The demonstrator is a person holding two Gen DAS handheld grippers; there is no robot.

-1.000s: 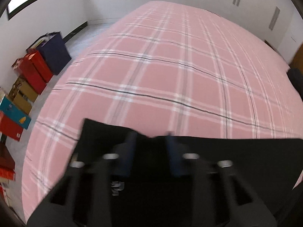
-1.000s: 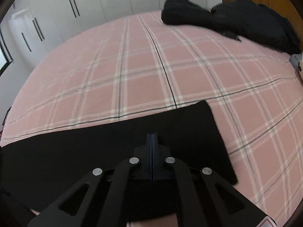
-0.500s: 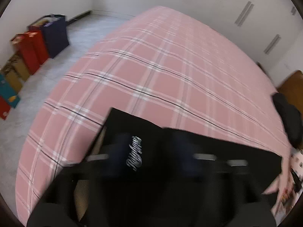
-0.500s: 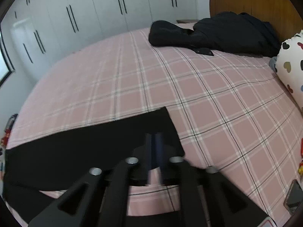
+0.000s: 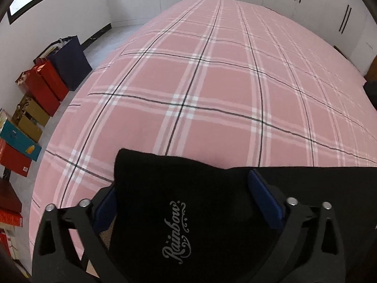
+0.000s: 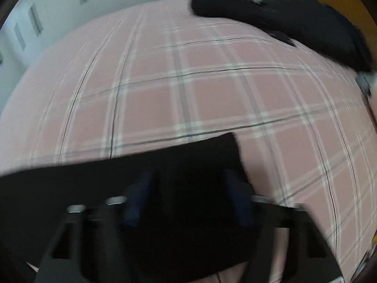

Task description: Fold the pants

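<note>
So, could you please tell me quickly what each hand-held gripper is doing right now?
Left hand-held gripper: open, closing, black pants between its fingers.
Right hand-held gripper: open, closing around the pants.

right view motion-blurred, black pants (image 6: 188,188) hiding right tongs (image 6: 188,198) fingertips, cut off below

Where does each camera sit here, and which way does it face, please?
Left wrist: on the left tool, looking down its closing fingers, wide apart, over the black pants across the pink bed toward floor boxes.
Right wrist: blurred, on the right tool, closing, facing dark clothes by the headboard.
Shared: pants, bed.
</note>
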